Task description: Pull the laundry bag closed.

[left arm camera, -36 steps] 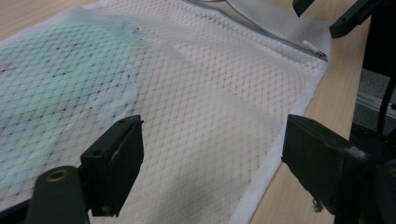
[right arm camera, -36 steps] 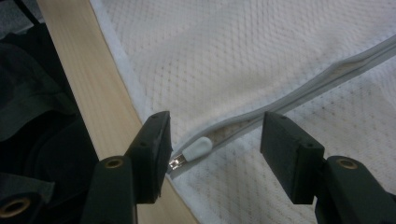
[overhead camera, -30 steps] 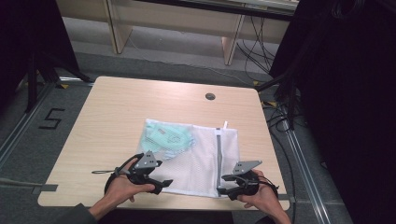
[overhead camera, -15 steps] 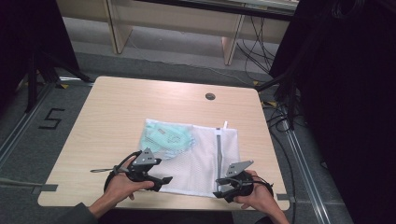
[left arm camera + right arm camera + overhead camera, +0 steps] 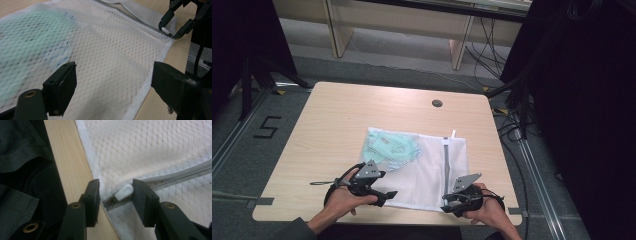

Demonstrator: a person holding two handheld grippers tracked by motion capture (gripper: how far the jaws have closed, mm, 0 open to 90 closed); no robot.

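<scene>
With the mesh bag (image 5: 422, 170) laid flat at the tabletop's (image 5: 337, 115) near edge, the zipper pull (image 5: 124, 192) is bracketed, ungripped, by the right gripper's (image 5: 115, 192) part-open jaws, so slippage is likely on closing, while the left gripper (image 5: 112, 82) is held wide open, empty, over the mesh.

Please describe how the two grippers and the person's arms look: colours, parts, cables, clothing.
Both the left gripper and the right gripper are black, with blocky black jaws, a grey three-cornered plate on top and a thin black cable trailing behind. A dark sleeve covers the left forearm; both hands are gloveless.

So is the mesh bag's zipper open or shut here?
Shut: the zipper runs closed along the mesh bag, its white pull at the near end.
</scene>
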